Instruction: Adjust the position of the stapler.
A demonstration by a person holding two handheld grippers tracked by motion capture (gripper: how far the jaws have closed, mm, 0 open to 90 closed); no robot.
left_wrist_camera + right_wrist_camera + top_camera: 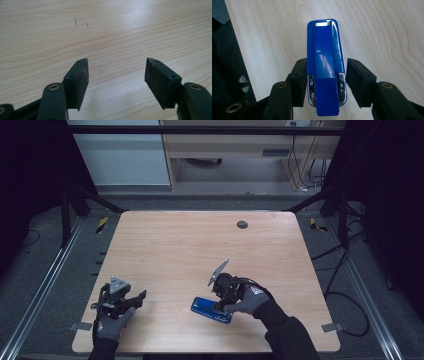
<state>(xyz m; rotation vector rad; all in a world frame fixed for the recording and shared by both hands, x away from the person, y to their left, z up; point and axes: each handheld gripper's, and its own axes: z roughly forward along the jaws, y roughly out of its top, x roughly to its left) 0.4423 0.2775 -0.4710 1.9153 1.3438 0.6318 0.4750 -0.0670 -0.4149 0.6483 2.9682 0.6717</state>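
Your right gripper (325, 82) straddles the rear of the blue stapler (325, 65), which lies flat near the table's (200, 245) front edge, right of centre. The jaws stand part-open: the left pad looks to touch the stapler's side, the right sits just clear. Expect a stiff, fairly heavy body with a glossy, slippery top; grip low across the chrome-sided hinge end, squarely, or it may twist. Your left gripper (120, 301) rests wide open over bare wood, well apart to the left. Farther off, nothing but a dark grommet (242, 224) near the far edge; nothing blocks you.
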